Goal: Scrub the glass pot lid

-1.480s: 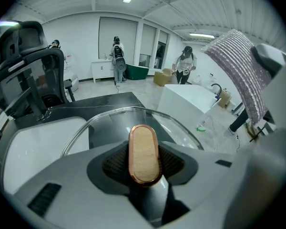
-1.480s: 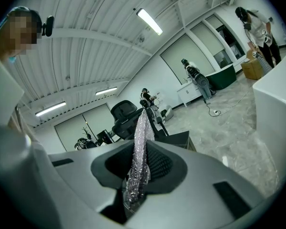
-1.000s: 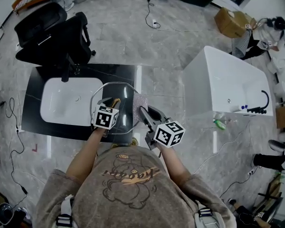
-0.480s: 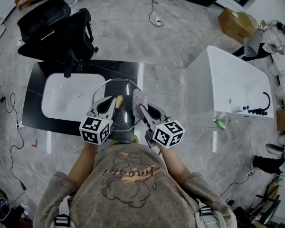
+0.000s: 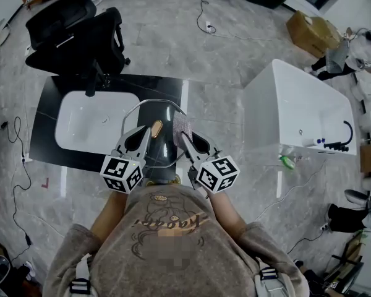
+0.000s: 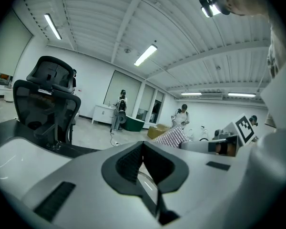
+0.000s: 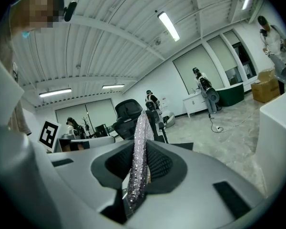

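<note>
grey marble floor (image 5: 235, 60) spreads round a black counter (image 5: 46, 138) with a white sink (image 5: 93, 125) set in it. a black chair (image 5: 74, 30) stands at the far left and a white tub (image 5: 297, 110) to the right. in the head view the person's chest and arms cover the counter's near edge, and the hands are hidden behind the marker cubes.

the lid (image 5: 162, 117) is over the right part of the counter, between the two grippers and just right of the sink. only its far rim shows, as a thin bright arc. the near part is lost behind the grippers and against the dark counter, so its full outline cannot be made out. it is clear glass, the counter showing through, with a gold-brown knob (image 5: 156, 129) near its middle. whether it rests on the counter or is lifted is hard to tell.

the left gripper (image 5: 147, 132) has its jaws clenched. in its own view the pads meet, with a thin pale glassy edge in the slit below them. that edge looks like the lid's rim, though little of it shows.

the right gripper (image 5: 187, 142) is clamped on a silvery sparkling cloth (image 5: 182, 126). the cloth stands up from between its pads at the lid's right side, and contact with the glass cannot be confirmed. its lower end is hidden between the jaws in the right gripper view.
</note>
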A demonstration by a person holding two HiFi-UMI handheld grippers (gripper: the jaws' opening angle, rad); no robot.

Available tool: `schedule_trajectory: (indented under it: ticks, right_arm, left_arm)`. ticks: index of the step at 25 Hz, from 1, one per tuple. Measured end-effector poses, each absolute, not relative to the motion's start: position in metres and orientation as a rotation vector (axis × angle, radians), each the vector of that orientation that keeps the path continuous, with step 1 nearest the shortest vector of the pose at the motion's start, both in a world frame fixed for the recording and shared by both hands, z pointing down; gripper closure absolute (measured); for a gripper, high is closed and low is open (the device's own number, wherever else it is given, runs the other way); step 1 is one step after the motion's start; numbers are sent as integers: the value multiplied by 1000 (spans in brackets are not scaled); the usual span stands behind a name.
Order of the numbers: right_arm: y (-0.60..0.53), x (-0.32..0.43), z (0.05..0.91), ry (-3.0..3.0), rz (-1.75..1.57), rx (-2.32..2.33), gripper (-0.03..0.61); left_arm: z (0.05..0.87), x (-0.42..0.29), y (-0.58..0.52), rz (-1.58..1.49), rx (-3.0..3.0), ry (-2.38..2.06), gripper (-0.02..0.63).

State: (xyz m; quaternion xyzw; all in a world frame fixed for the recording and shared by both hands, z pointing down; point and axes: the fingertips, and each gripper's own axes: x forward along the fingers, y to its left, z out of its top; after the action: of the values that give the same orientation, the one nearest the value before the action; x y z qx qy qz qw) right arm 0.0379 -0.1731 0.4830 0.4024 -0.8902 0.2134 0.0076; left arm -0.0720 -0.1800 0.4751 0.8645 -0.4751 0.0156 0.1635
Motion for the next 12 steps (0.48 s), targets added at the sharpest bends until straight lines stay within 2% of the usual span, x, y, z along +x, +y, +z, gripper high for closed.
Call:
schedule_trajectory:
  ticks: [12]
  right_arm:
    - [-167, 41, 480, -2786, 668, 1270, 499]
  left_arm:
    - [485, -64, -176, 114, 2482, -1335, 597]
